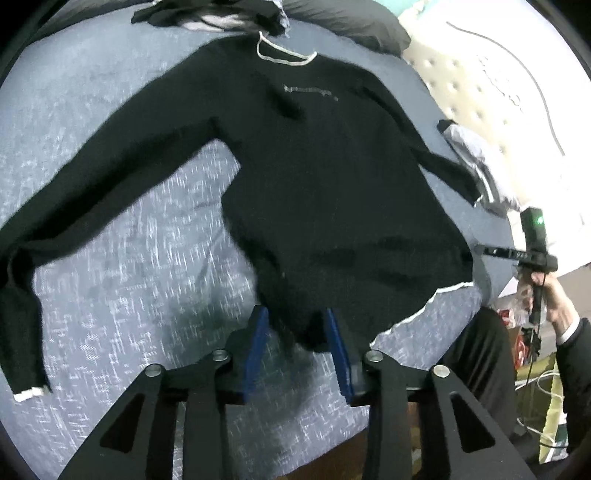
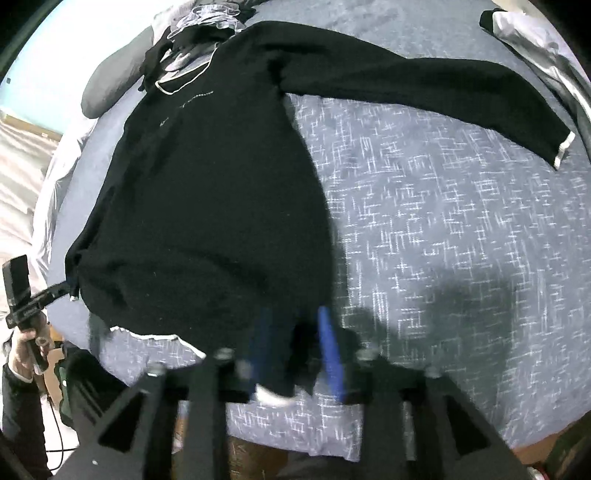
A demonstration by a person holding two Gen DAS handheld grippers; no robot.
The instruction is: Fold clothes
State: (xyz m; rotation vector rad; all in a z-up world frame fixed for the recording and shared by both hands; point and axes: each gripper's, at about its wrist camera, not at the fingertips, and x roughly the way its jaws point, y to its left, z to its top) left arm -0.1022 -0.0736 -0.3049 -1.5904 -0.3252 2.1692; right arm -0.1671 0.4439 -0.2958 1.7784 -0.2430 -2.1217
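A black long-sleeved sweater [image 1: 332, 166] with a white-edged collar lies face up and spread flat on the blue-grey patterned bed cover [image 1: 140, 266]. Its left sleeve [image 1: 92, 192] stretches out to a white cuff. My left gripper [image 1: 295, 314] sits at the near left hem corner. Its blue pads stand apart, with the black hem loose between them. In the right wrist view the sweater [image 2: 207, 203] runs away from me, right sleeve [image 2: 424, 85] out to the side. My right gripper [image 2: 293, 310] is at the near right hem corner, blurred. Its pads are apart and the white-edged hem lies between them.
A heap of dark and grey clothes [image 1: 207, 14] and a dark pillow [image 1: 351, 22] lie at the head of the bed. A grey and white garment [image 1: 476, 166] rests at the right edge beside a cream quilted mattress [image 1: 461, 85]. The bed's near edge runs just below both grippers.
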